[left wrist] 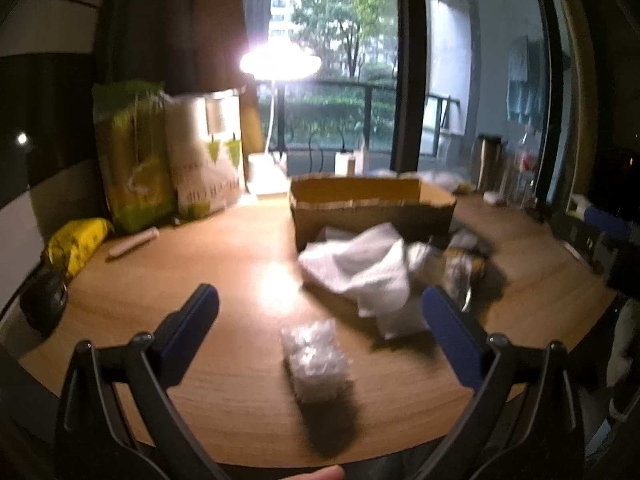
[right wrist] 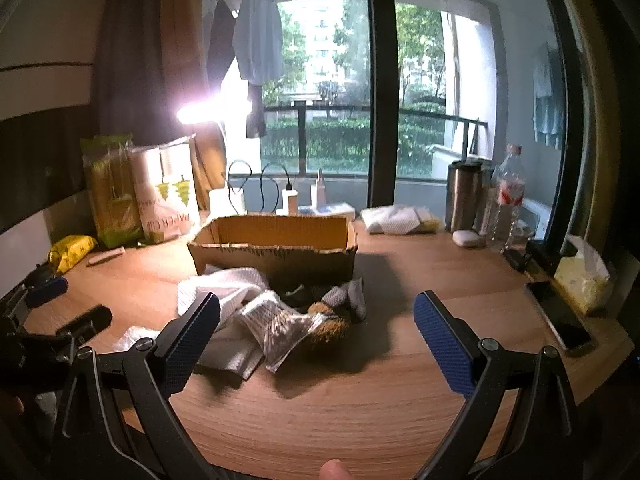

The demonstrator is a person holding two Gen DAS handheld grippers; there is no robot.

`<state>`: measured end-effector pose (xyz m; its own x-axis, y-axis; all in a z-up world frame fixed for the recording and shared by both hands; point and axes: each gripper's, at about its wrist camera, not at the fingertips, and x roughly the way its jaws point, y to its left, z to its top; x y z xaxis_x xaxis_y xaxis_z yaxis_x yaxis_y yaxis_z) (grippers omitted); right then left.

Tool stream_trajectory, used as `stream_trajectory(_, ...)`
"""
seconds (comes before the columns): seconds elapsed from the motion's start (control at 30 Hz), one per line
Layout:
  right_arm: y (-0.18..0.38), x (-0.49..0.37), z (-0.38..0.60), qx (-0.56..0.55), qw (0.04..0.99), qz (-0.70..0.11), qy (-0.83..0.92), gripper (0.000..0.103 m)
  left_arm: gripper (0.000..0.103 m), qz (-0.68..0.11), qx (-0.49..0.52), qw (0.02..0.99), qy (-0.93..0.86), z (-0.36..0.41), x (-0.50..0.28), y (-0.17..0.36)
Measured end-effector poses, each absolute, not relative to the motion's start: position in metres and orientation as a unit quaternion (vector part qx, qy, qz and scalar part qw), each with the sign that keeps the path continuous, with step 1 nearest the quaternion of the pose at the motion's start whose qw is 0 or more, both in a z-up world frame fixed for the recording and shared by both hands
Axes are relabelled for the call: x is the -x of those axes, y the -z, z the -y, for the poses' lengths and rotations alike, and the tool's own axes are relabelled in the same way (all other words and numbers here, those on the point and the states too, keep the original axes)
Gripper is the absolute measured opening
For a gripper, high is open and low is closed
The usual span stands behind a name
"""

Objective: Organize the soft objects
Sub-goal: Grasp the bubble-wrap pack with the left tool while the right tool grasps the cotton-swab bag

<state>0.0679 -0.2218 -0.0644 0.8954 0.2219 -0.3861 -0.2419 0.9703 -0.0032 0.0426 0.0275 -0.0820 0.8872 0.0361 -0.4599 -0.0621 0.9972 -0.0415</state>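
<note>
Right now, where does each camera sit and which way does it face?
Left wrist: behind the open left tongs, low over the table, facing the bubble-wrap bundle and cardboard box; a fingertip shows below.
Right wrist: behind the open right tongs, facing the soft pile before the box; a fingertip and the left tongs show.
Shared: box, white wrap, lit lamp, window.

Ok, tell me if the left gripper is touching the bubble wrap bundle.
Apart. In the left wrist view the left gripper is open, with bare wooden table between both fingers and the bubble wrap bundle.
</note>
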Motion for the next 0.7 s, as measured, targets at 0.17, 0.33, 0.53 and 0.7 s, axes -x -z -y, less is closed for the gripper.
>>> stream_trajectory(0.17, 0.079, -0.082, 0.217, 0.028, 0.968, -0.218, -0.121, 0.099, 0.102, -0.273, 0.029, 0.961, -0.024, -0.029, -0.056, 0.103)
stream_trajectory(0.33, 0.093, -0.097, 0.212, 0.031, 0.962, -0.24, -0.124, 0.099, 0.102, -0.319, 0.024, 0.947, -0.021, -0.029, -0.077, 0.126)
stream_trajectory(0.53, 0.11, -0.119, 0.204, 0.039, 0.954, -0.266, -0.132, 0.099, 0.102, -0.339, 0.032, 0.94, -0.014, -0.033, -0.085, 0.138)
stream_trajectory(0.7, 0.119, -0.143, 0.195, 0.055, 0.951, -0.276, -0.127, 0.099, 0.1, -0.346, 0.032, 0.937, -0.011, -0.034, -0.09, 0.144)
